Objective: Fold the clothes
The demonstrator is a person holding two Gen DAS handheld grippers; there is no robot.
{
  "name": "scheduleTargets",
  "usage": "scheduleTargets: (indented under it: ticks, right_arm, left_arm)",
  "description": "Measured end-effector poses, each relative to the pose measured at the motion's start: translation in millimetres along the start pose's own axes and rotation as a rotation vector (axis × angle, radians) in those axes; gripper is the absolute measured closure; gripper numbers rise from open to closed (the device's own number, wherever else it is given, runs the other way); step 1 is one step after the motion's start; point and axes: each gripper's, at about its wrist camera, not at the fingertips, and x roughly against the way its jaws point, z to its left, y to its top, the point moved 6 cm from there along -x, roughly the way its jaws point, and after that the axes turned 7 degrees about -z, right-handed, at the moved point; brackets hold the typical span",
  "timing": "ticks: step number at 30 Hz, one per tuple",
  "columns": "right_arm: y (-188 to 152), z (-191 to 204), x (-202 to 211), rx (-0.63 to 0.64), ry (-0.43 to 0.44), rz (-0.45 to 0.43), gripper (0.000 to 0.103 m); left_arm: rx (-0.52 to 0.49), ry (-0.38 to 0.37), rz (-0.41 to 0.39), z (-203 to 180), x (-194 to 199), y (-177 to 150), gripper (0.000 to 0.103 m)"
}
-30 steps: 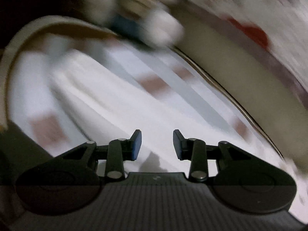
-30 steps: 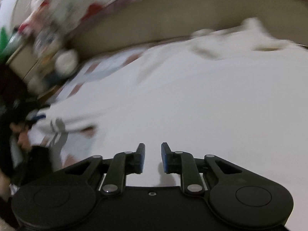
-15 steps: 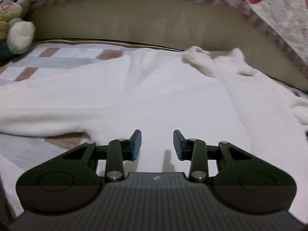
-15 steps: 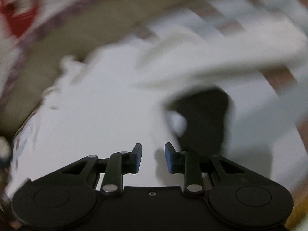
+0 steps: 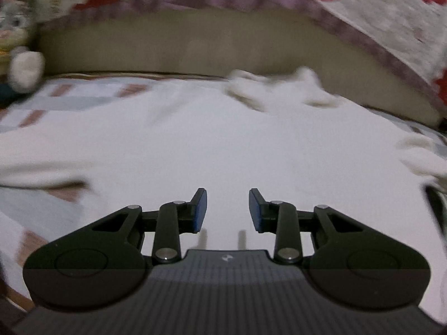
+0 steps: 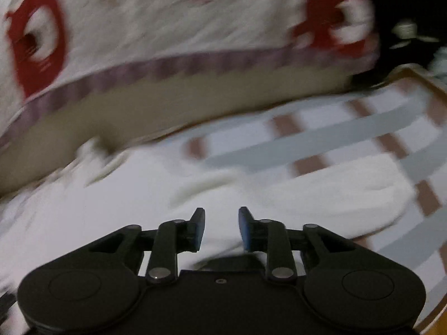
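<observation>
A white fleecy garment lies spread flat on a checked bedsheet, its collar bunched at the far side. My left gripper is open and empty, low over the garment's near part. In the right wrist view the same garment lies below, with a sleeve stretched to the right. My right gripper is open and empty just above the garment. Both views are blurred by motion.
A beige headboard runs along the far side, with a white blanket with red prints draped over it. A plush toy sits at the far left. The bed's wooden edge shows at the right.
The left gripper swung from the bed's left side to face the garment and headboard, then edged closer. The right gripper swung right, now facing the sleeve and headboard. Both stayed open.
</observation>
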Motion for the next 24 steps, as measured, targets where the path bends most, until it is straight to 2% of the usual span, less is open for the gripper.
scheduleTargets:
  ticks: [2, 3, 4, 5, 6, 7, 8, 10, 13, 15, 17, 21, 23, 24]
  right_arm:
    - [-17.6, -32.9, -17.9, -0.099, -0.09, 0.029, 0.075]
    - [-16.0, -43.7, -24.7, -0.222, 0.0, 0.057, 0.076]
    - [-10.2, -54.7, -24.6, -0.326, 0.081, 0.055, 0.086]
    - [-3.7, -66.0, -23.9, -0.428, 0.161, 0.052, 0.081]
    - [4.6, -78.3, -18.4, -0.468, 0.17, 0.03, 0.076]
    - [13.0, -90.7, -12.7, -0.505, 0.175, 0.007, 0.075]
    - [19.8, -100.0, -8.5, -0.514, 0.189, -0.009, 0.074]
    - [28.3, -123.7, -0.7, -0.484, 0.185, -0.017, 0.061]
    - [30.2, -170.4, 8.2, -0.494, 0.019, -0.074, 0.058]
    - [28.3, -190.7, -0.3, -0.454, -0.07, -0.066, 0.058]
    - [30.3, -205.7, -19.2, -0.412, -0.146, -0.048, 0.058]
    - [33.9, -225.1, -49.7, -0.364, -0.179, -0.039, 0.058]
    - [50.2, -216.4, -47.5, -0.249, -0.232, -0.095, 0.058]
    - [59.5, -209.3, -47.3, -0.21, -0.21, -0.113, 0.058]
  left_arm:
    - [-0.012, -0.036, 0.009, -38.9, -1.9, -2.8, 0.073]
    - [-0.019, -0.06, 0.01, -60.3, -5.7, -2.1, 0.074]
    - [-0.03, -0.082, 0.009, -83.3, -10.3, -1.2, 0.074]
    - [-0.048, -0.103, 0.011, -105.7, -16.7, -0.3, 0.075]
    - [-0.067, -0.125, 0.013, -129.3, -24.4, 1.5, 0.076]
    - [-0.083, -0.148, 0.016, -152.3, -32.1, 3.1, 0.076]
    - [-0.087, -0.173, 0.024, -172.6, -39.1, 4.5, 0.076]
    - [-0.095, -0.224, 0.04, -213.2, -53.0, 7.1, 0.076]
    - [-0.124, -0.281, 0.041, -261.8, -68.1, 10.3, 0.075]
    - [-0.153, -0.302, 0.038, -283.5, -74.8, 12.4, 0.075]
    - [-0.164, -0.319, 0.035, -299.5, -79.2, 15.5, 0.075]
    - [-0.144, -0.348, 0.061, -314.7, -96.9, 25.8, 0.075]
    - [-0.142, -0.367, 0.07, -320.3, -106.5, 32.8, 0.075]
    - [-0.163, -0.371, 0.073, -325.4, -108.8, 35.5, 0.075]
